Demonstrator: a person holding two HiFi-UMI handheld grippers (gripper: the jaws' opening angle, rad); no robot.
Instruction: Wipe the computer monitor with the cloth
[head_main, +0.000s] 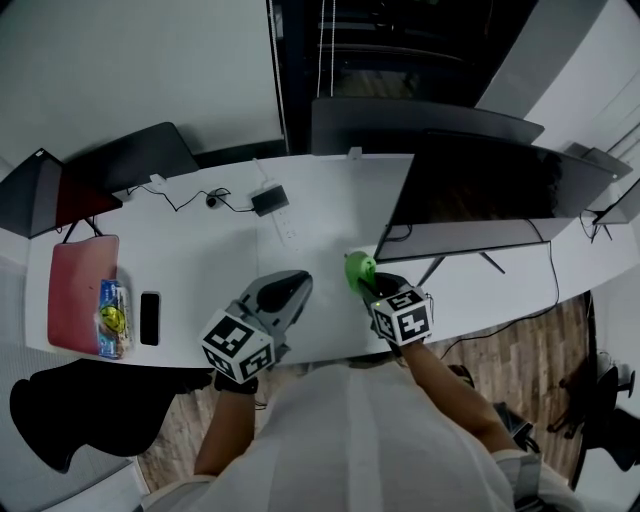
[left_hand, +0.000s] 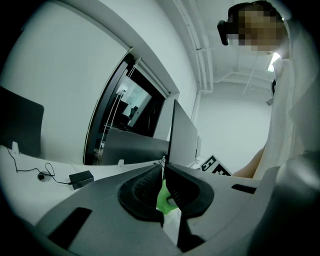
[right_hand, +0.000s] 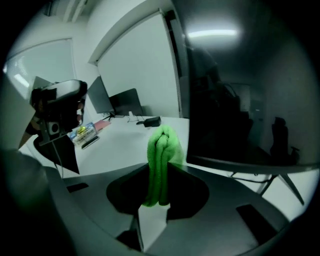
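At the white tabletop's (head_main: 200, 262) left end lies a flat pink case (head_main: 82, 290). A glossy snack packet (head_main: 112, 318) and a slim black phone (head_main: 150, 317) lie just at its 3 o'clock. A small black adapter (head_main: 270, 199) with a thin cable sits farther back.

The left gripper (head_main: 295, 286), a rounded grey shell with a marker cube at its near end, points toward 1 o'clock above the tabletop's near edge. Its ribbed black jaws are together, with nothing between them.

The right gripper (head_main: 366, 284) points toward 11 o'clock, and the forearm behind it is nearly straight. Its jaws are clamped on the cloth (head_main: 359, 268), a plush bright-green bundle folded into soft upright ridges. The cloth is just beside the lower left corner of the monitor (head_main: 490, 190), a thin, dark, glossy panel at the gripper's 2 o'clock.
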